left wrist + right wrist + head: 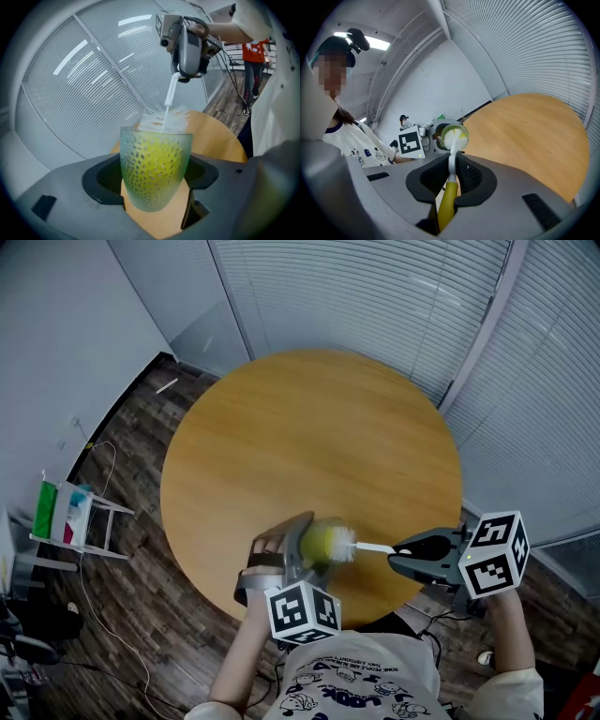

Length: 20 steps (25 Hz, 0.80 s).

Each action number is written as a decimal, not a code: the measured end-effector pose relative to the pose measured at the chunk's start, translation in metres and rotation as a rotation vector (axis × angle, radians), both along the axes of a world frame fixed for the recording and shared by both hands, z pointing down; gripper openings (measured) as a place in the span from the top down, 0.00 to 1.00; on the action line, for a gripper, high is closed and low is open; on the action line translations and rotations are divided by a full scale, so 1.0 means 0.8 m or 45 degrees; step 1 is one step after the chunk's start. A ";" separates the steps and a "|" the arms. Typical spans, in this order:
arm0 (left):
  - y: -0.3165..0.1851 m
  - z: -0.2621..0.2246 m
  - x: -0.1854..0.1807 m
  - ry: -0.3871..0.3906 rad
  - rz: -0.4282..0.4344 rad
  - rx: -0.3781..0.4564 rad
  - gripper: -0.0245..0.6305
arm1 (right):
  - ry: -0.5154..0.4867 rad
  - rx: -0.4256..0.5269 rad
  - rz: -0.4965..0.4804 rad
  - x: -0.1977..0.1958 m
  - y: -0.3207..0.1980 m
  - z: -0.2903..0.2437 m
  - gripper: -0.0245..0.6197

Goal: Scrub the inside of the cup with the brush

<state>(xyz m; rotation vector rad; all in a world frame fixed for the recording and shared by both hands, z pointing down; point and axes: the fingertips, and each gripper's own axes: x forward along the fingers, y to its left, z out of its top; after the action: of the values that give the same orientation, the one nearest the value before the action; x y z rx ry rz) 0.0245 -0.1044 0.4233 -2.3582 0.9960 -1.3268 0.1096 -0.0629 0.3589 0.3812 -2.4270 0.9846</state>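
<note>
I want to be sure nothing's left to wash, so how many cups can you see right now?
1. The cup is clamped in the left gripper above the table's near edge, with the brush at its mouth. No others show.

Materials and finish
cup (155,173): translucent, dimpled wall, slight gloss. brush (164,121): fine white bristles, smooth glossy plastic stem. table (309,427): smooth light wood, satin. floor (141,465), lower left: dark wood planks.

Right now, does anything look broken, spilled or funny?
Nothing stands out. The left gripper holds the cup tipped sideways, the right gripper holds the brush, and its white bristles sit at the cup's mouth. No crack or spill shows.
</note>
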 end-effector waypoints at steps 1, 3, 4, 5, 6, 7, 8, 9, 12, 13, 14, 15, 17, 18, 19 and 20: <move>0.000 0.000 -0.001 -0.011 -0.002 0.000 0.38 | 0.005 0.010 0.005 -0.002 0.002 -0.001 0.89; -0.001 0.000 -0.003 -0.034 -0.007 0.002 0.38 | 0.019 0.033 0.009 -0.005 0.007 -0.002 0.89; -0.001 0.001 -0.004 -0.047 -0.010 0.003 0.38 | 0.025 0.046 0.008 -0.007 0.009 -0.002 0.89; -0.001 0.002 -0.005 -0.058 -0.012 0.003 0.38 | 0.032 0.058 0.007 -0.009 0.012 -0.001 0.89; -0.001 0.005 -0.006 -0.069 -0.013 0.003 0.38 | 0.040 0.071 0.005 -0.010 0.014 0.000 0.89; 0.000 0.008 -0.007 -0.078 -0.013 0.002 0.38 | 0.050 0.084 0.004 -0.012 0.017 0.002 0.89; 0.001 0.011 -0.008 -0.086 -0.013 0.001 0.38 | 0.061 0.098 0.002 -0.014 0.019 0.003 0.89; 0.002 0.013 -0.008 -0.096 -0.013 0.001 0.38 | 0.074 0.114 0.000 -0.015 0.022 0.004 0.89; 0.006 0.016 -0.008 -0.134 -0.007 0.003 0.38 | 0.118 0.157 -0.002 -0.018 0.029 0.001 0.89; 0.006 0.016 -0.008 -0.151 -0.004 0.005 0.38 | 0.132 0.167 -0.003 -0.018 0.029 0.000 0.89; 0.006 0.017 -0.007 -0.170 0.001 0.009 0.38 | 0.144 0.175 -0.004 -0.018 0.029 -0.001 0.89; 0.006 0.018 -0.006 -0.192 0.008 0.017 0.38 | 0.156 0.183 -0.005 -0.018 0.029 -0.003 0.89; 0.006 0.020 -0.005 -0.238 0.024 0.044 0.38 | 0.175 0.197 -0.010 -0.017 0.029 -0.004 0.89; 0.007 0.020 -0.005 -0.257 0.031 0.059 0.38 | 0.182 0.201 -0.012 -0.017 0.030 -0.005 0.89; 0.008 0.021 -0.004 -0.272 0.038 0.072 0.38 | 0.186 0.203 -0.013 -0.017 0.030 -0.005 0.89; 0.008 0.022 -0.004 -0.283 0.044 0.082 0.38 | 0.188 0.202 -0.013 -0.016 0.031 -0.005 0.89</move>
<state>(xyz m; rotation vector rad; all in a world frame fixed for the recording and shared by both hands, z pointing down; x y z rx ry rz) 0.0212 -0.0978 0.4407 -2.1158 0.9134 -1.4817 0.0966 -0.0383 0.3552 0.4784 -2.3766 0.7343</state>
